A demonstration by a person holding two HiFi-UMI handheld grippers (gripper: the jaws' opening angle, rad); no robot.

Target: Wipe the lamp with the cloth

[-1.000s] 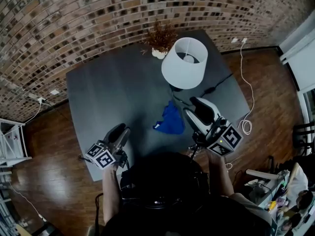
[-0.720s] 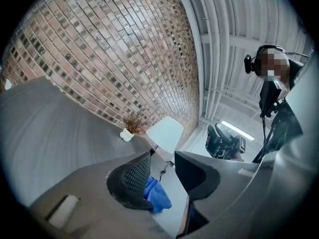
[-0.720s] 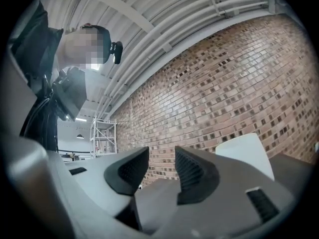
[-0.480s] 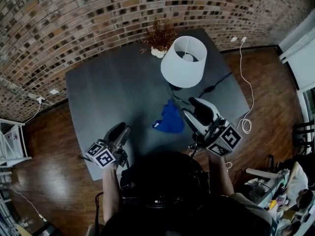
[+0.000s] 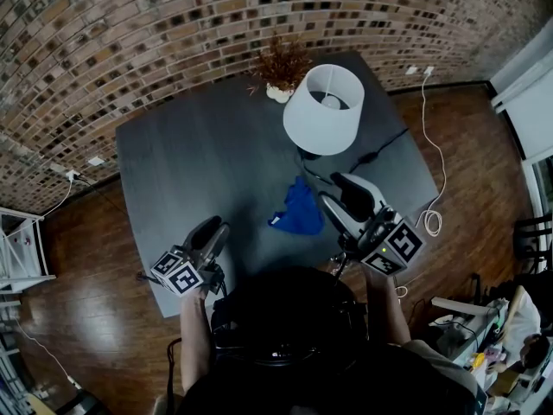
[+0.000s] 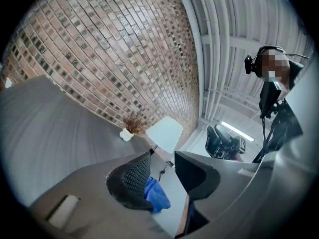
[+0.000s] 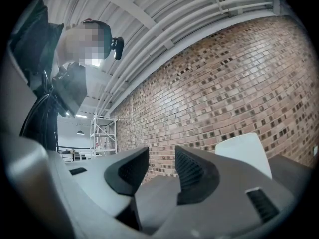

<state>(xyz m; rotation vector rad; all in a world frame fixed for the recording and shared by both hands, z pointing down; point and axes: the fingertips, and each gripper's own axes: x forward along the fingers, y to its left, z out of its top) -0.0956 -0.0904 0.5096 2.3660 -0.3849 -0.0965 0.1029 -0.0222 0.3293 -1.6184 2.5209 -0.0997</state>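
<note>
Left tool [image 5: 213,230]: I had it released, jaws apart and nothing between them, held level over the near edge of the counter [image 5: 190,154]. In its own view the cloth showed beyond the jaws, not in them.
Right tool [image 5: 338,188]: also released and empty, just beside the cloth's right side.
Cloth [image 5: 300,210]: lay crumpled on the counter between the 2 tools, in front of the lamp's base, touched by neither.
Lamp [image 5: 324,111]: stood upright at the counter's far right, beside a dried plant [image 5: 281,66].
Reason, as I judged it: both tools waited open for a pickup. The right sat nearer the cloth, leaving the left free to steady the lamp.
Progress: wiping not yet begun.
</note>
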